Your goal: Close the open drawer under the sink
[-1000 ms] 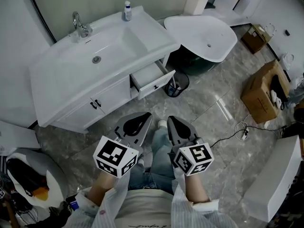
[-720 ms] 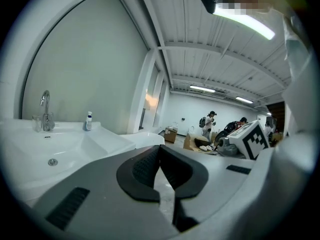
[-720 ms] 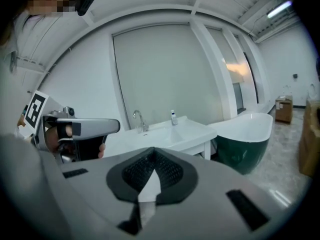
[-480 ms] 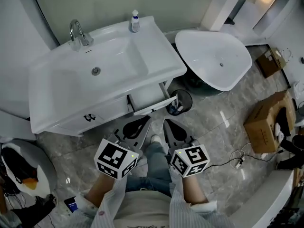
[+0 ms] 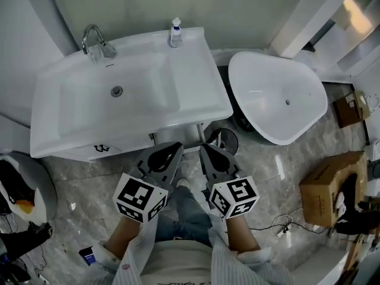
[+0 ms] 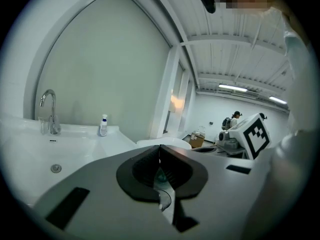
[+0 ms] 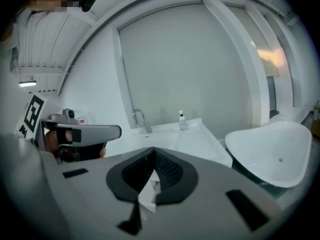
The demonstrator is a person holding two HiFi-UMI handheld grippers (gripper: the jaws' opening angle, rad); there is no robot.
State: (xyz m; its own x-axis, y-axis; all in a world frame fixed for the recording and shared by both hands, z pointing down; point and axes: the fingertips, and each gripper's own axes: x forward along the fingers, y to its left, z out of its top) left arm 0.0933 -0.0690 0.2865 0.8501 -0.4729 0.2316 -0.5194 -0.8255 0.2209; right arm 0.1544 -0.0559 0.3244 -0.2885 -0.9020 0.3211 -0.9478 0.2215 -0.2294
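Grey marble floor, a pale wall, a white tub and a cardboard box at right

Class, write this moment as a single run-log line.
left gripper shut, empty | right gripper shut, empty | drawer juts out below sink, untouched | both grippers short of it

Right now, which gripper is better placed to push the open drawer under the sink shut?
Left, probably. Both are shut and near the drawer, but the left gripper points at its front's middle, the right gripper at its right end.
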